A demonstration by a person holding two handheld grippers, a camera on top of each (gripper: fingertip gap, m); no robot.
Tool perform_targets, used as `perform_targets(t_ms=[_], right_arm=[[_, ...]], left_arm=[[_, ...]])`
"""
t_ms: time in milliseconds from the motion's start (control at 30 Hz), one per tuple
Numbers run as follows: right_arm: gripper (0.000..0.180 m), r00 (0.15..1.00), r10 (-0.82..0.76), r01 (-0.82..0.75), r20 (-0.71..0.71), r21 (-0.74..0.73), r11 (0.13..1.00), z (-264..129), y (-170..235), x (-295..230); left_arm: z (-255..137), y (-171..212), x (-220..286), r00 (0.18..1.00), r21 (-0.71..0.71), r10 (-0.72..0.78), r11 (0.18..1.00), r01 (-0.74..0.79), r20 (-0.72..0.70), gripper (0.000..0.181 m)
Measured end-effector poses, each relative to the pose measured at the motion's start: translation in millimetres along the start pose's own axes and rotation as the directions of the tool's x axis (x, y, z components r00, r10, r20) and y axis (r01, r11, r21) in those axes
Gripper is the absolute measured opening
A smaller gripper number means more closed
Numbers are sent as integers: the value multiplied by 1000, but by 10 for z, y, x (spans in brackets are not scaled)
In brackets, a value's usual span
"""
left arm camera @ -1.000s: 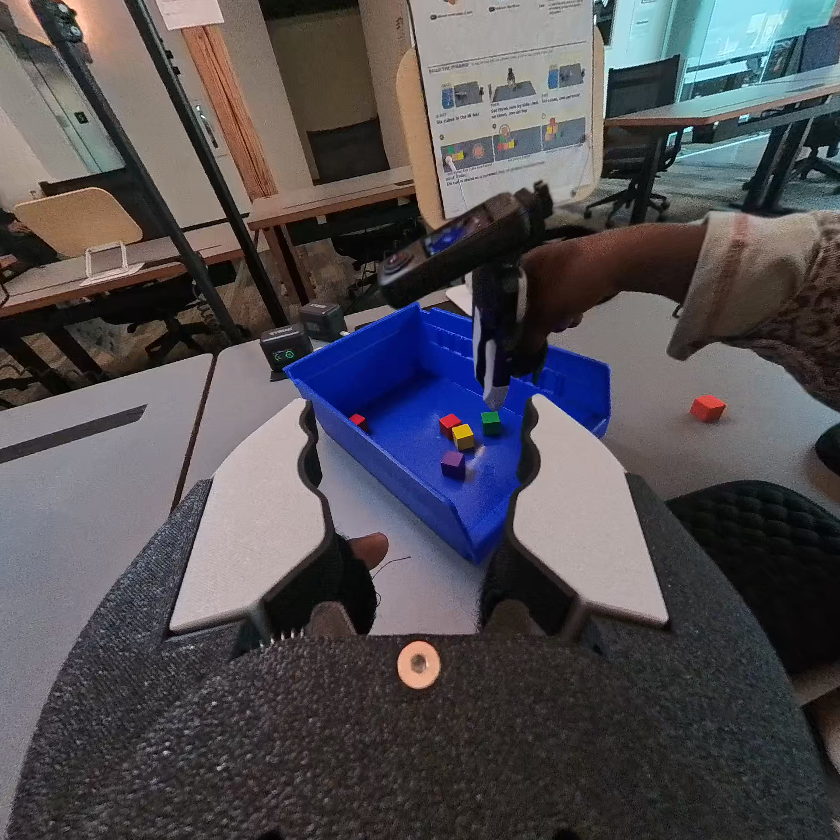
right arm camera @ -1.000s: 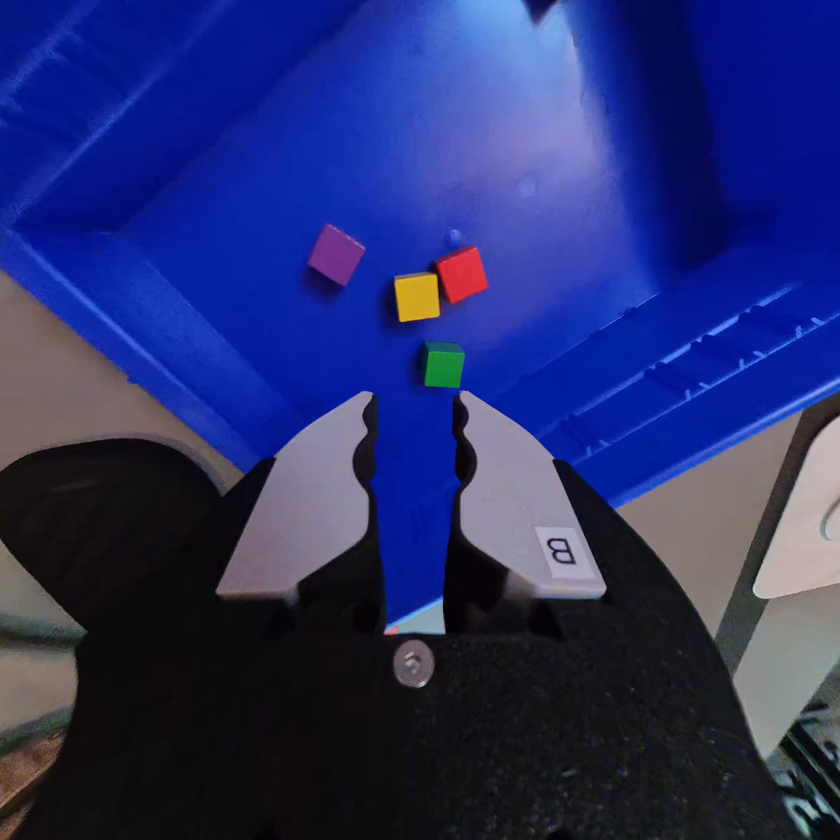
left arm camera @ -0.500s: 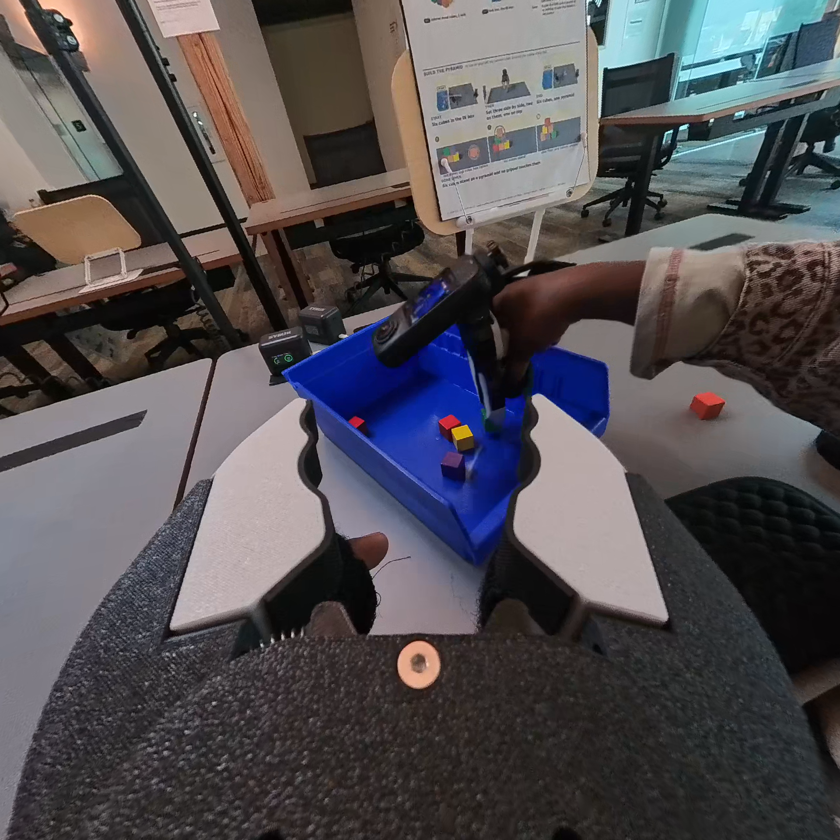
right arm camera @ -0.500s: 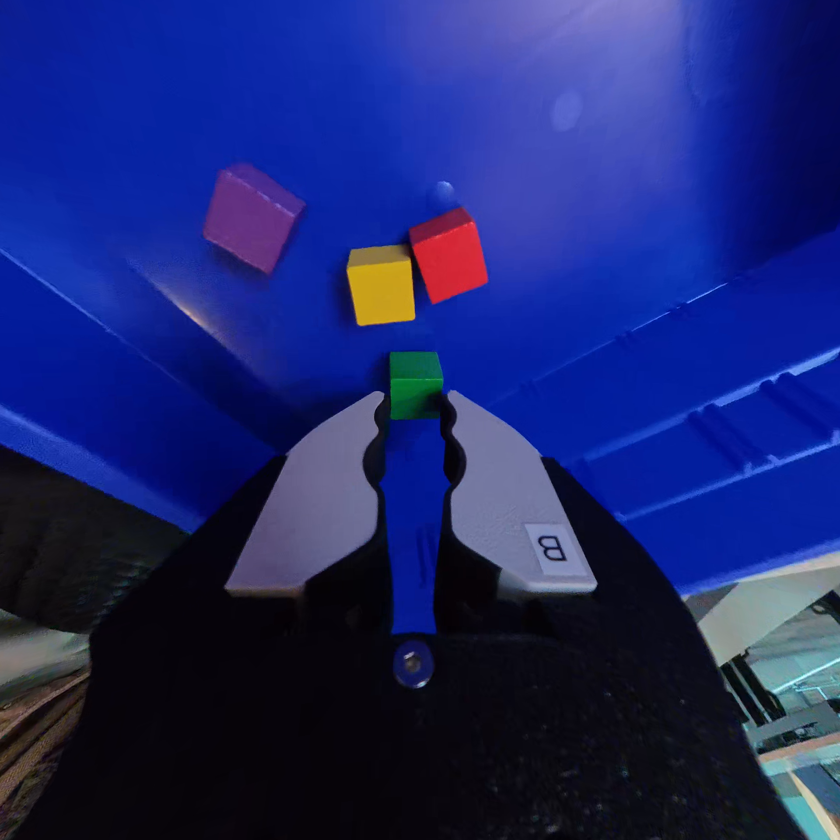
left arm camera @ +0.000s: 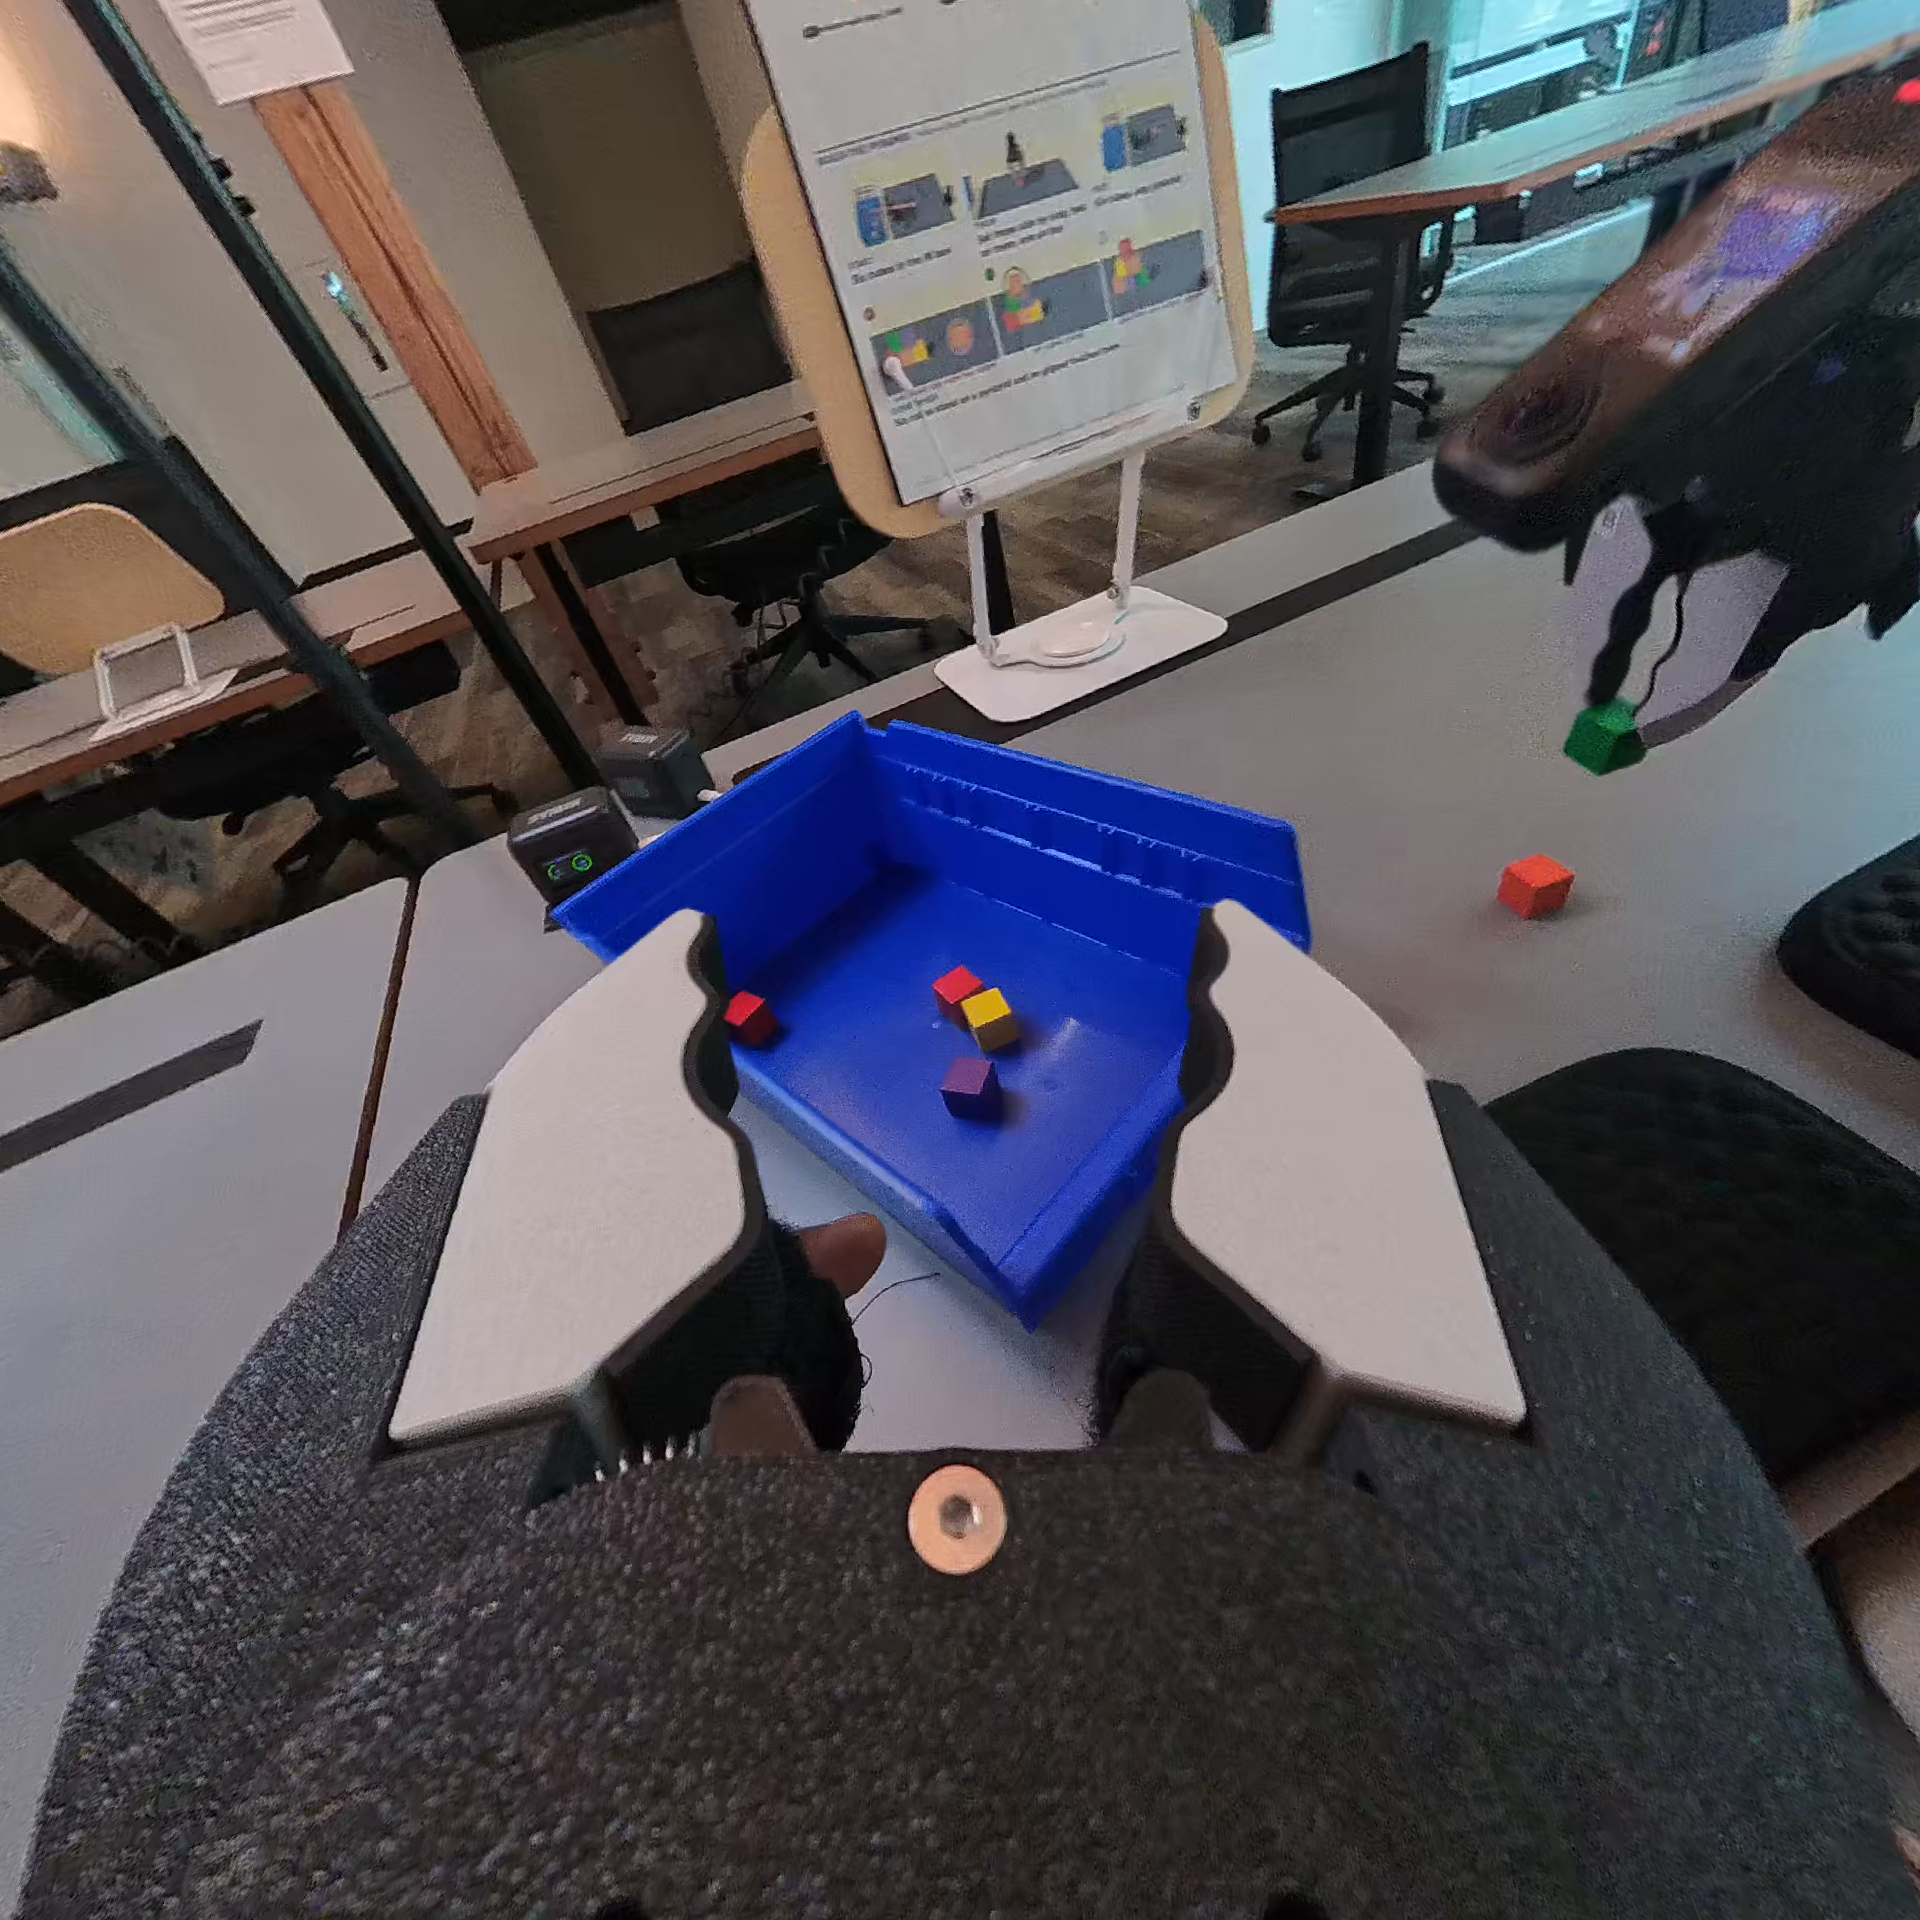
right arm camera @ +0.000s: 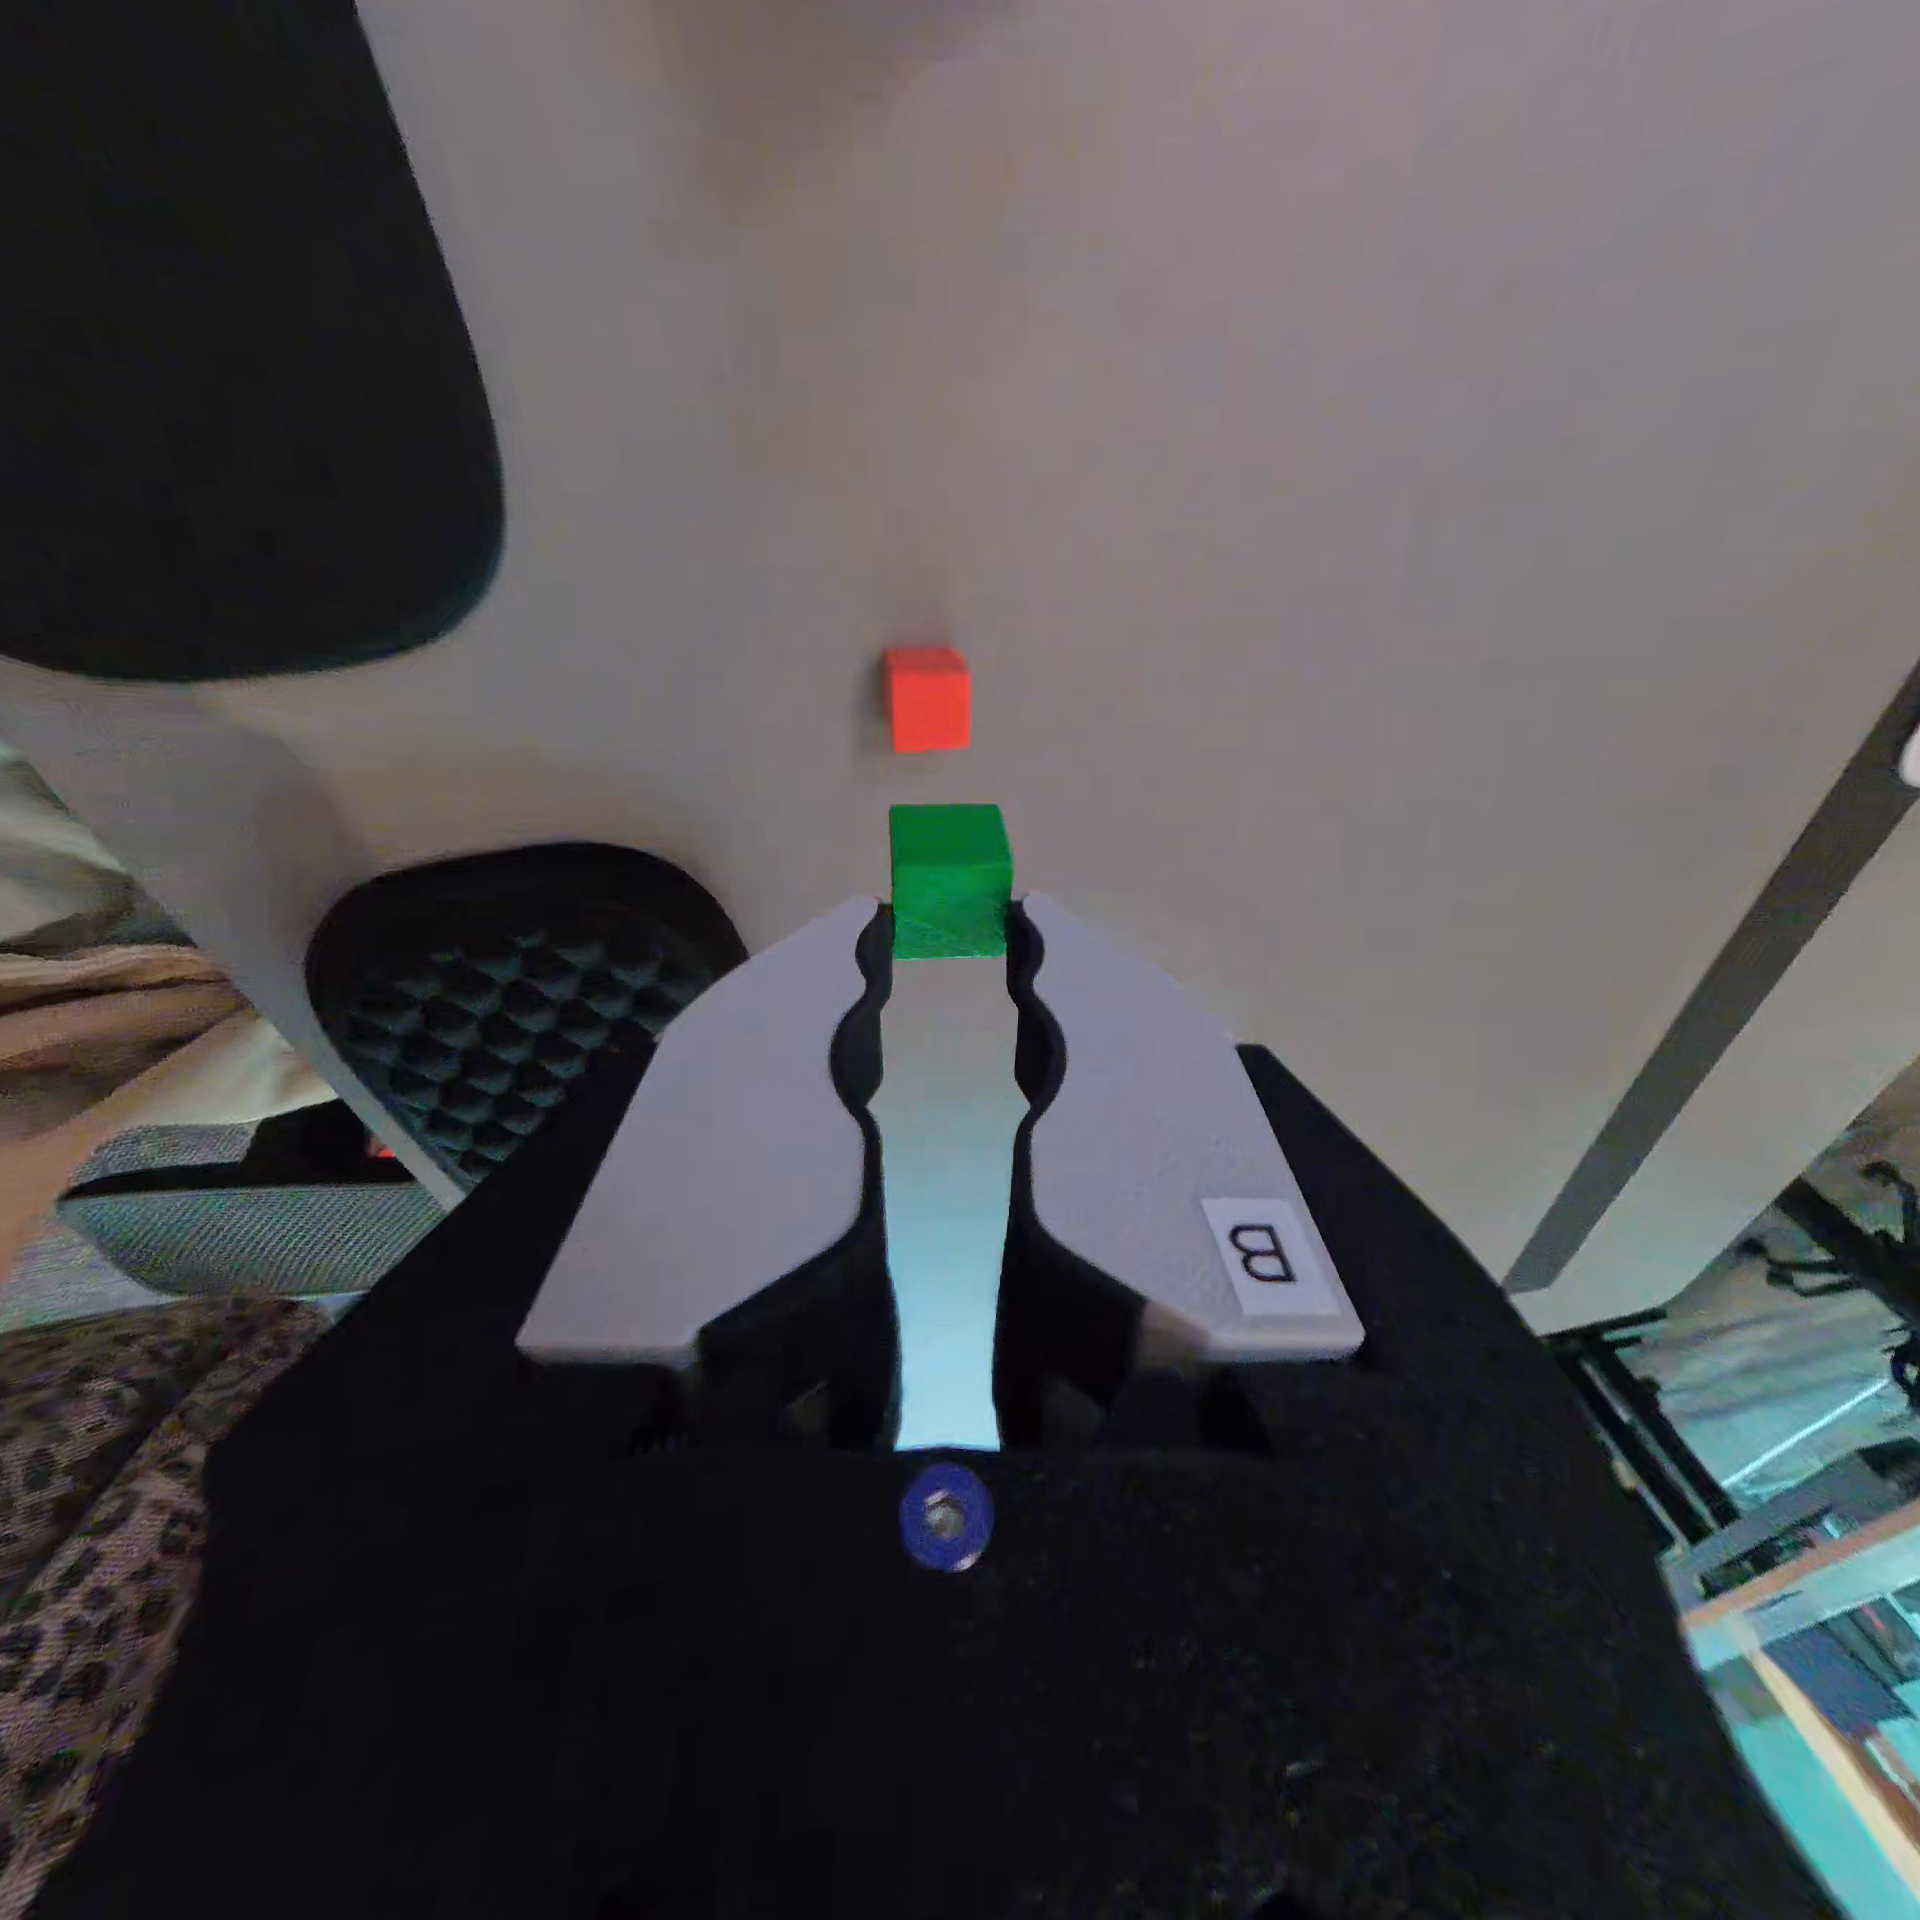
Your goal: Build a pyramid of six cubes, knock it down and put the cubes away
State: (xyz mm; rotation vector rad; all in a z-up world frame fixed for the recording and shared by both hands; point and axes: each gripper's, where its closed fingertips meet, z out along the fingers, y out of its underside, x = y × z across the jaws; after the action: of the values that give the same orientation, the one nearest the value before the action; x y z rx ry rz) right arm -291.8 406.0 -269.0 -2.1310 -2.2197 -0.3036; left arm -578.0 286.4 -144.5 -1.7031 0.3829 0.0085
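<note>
Green cube (right arm camera: pixel 949 883) pinched between right gripper (right arm camera: pixel 951 920) tips, above table (right arm camera: pixel 1351 520), near orange cube (right arm camera: pixel 927 699). Left gripper (left arm camera: pixel 956 1023) jaws spread, empty, facing blue bin (left arm camera: pixel 1091 831) holding four cubes.

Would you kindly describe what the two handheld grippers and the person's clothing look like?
Both the left gripper and the right gripper have flat pale grey fingers with wavy black inner edges, on dark textured bodies with a central screw. The right one carries a small white sticker. A leopard-print sleeve shows beside it.
</note>
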Motion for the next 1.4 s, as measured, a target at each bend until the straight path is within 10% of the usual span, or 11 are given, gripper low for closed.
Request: perform_targets(t_ms=[333,1400], right_arm=[[21,999,-35,37,31,-64,997,817,279,-107],[21,996,-11,13,91,-16,1000,916,118,-83]], left_arm=[[133,-103,255,995,6,73,997,-73,-68,84],[141,-9,184,996,-29,72,997,-74,-57,84]])
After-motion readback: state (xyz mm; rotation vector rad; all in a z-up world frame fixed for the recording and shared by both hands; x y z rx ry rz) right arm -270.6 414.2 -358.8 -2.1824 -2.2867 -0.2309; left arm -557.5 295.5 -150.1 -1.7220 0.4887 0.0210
